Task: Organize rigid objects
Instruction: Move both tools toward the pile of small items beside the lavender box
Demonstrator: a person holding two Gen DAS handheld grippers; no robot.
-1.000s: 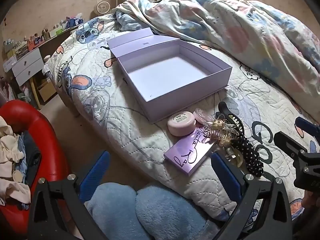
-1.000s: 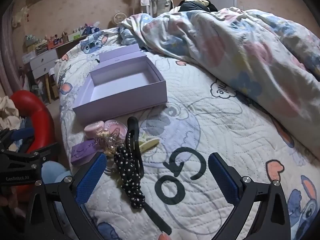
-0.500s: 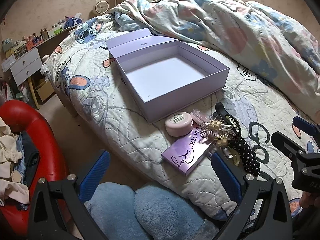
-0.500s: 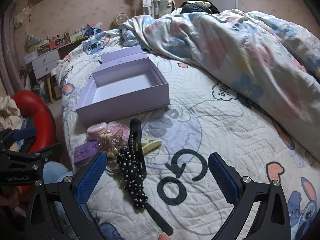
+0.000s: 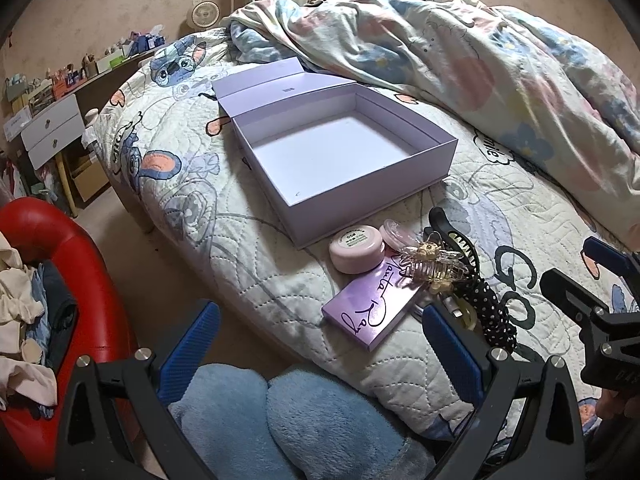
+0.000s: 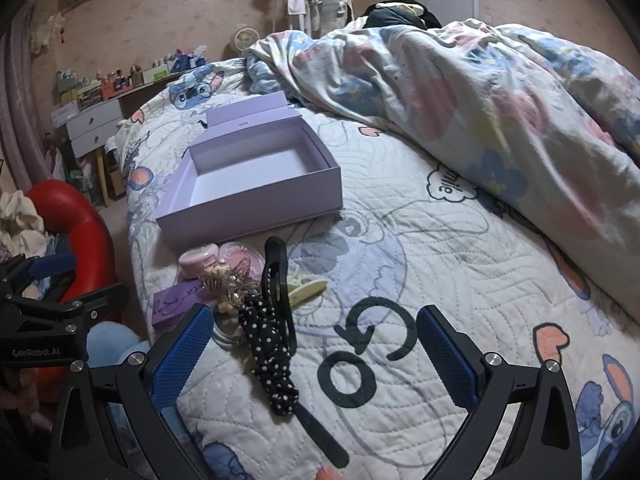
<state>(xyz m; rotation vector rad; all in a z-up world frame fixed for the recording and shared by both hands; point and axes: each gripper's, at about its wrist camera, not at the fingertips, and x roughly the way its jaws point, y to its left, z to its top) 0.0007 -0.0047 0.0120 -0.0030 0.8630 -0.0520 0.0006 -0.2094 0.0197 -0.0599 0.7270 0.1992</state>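
An open, empty lilac box [image 5: 344, 160] lies on the quilted bed; it also shows in the right wrist view [image 6: 252, 188]. In front of it sit a pink round jar [image 5: 355, 248], a pink lid [image 5: 396, 234], a flat purple case [image 5: 372, 312], a gold claw clip [image 5: 434, 264], a black clip with polka-dot bow [image 6: 276, 320] and a yellow clip [image 6: 306, 286]. My left gripper [image 5: 320, 344] is open and empty, below the bed edge near the purple case. My right gripper [image 6: 314, 352] is open and empty, over the polka-dot bow.
A rumpled floral duvet [image 5: 480, 60] covers the bed's far right. A red chair [image 5: 80, 264] with clothes and a blue plush cushion [image 5: 280, 420] lie by the bed. A white drawer unit [image 5: 52, 132] stands by the wall.
Both grippers have drifted slightly forward toward the objects. Both stay open and nothing on the bed has moved.
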